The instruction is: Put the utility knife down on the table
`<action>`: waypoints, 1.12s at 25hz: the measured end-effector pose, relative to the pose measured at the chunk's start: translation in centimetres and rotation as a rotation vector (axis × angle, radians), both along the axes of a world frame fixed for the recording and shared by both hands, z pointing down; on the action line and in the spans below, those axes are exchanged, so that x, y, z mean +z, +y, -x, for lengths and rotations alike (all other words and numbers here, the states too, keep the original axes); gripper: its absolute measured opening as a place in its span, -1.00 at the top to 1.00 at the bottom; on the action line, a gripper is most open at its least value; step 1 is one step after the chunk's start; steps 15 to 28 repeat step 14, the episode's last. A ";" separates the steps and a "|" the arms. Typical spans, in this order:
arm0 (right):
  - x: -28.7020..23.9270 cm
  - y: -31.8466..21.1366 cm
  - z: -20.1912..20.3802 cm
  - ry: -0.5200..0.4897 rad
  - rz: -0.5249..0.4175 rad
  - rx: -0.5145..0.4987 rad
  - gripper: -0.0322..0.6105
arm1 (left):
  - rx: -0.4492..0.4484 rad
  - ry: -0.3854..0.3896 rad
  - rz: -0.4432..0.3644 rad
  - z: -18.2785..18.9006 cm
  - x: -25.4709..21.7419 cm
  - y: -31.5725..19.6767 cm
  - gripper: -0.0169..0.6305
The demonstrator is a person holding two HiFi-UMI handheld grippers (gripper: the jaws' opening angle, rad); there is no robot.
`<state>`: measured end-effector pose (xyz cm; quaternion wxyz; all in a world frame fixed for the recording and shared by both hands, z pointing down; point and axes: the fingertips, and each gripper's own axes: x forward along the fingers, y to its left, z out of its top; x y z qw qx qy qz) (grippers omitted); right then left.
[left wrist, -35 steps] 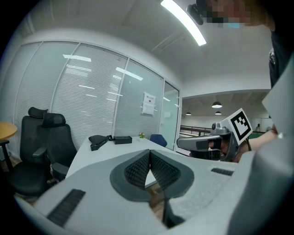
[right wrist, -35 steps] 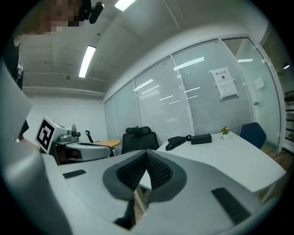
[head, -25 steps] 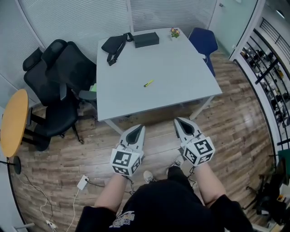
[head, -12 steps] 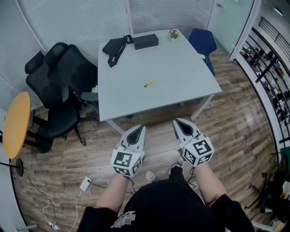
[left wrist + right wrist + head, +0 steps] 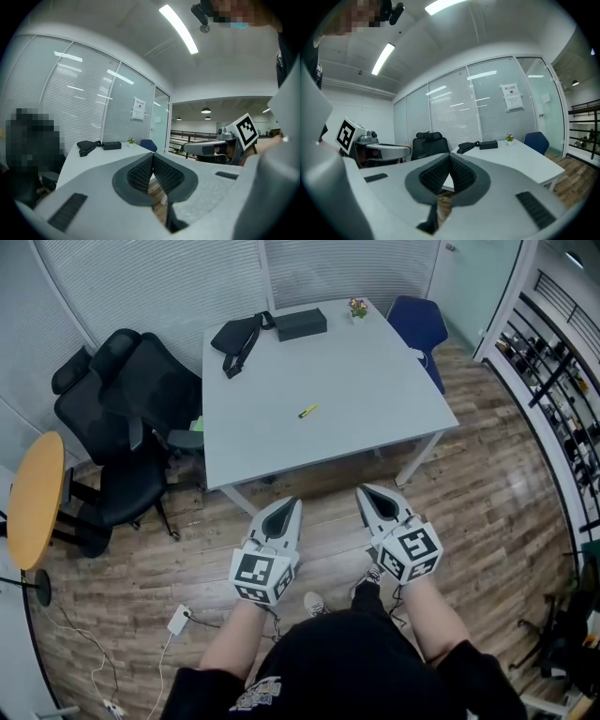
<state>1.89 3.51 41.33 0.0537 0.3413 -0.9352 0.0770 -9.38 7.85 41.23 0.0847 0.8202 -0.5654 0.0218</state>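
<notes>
Grey table ahead already seems to bear the yellow knife mid-top, well apart from your left gripper and right gripper, both clenched on nothing, so stay off it and let it lie flat.

The tabletop is coloured pale grey, and the utility knife yellow. The bag, box and office chair are black; another chair is blue. The left tool and right tool are finished light grey with black ribbed pads and black-and-white square markers. Brown wood planks pattern the floor.
</notes>
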 end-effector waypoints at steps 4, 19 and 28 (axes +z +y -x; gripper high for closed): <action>0.1 0.1 0.2 0.001 0.002 -0.004 0.89 | 0.003 0.000 0.004 0.0 0.2 0.2 0.93; 0.2 0.6 0.3 0.004 0.001 -0.011 0.89 | 0.004 -0.006 0.002 -0.1 0.1 0.6 0.93; 0.2 0.6 0.3 0.004 0.001 -0.011 0.89 | 0.004 -0.006 0.002 -0.1 0.1 0.6 0.93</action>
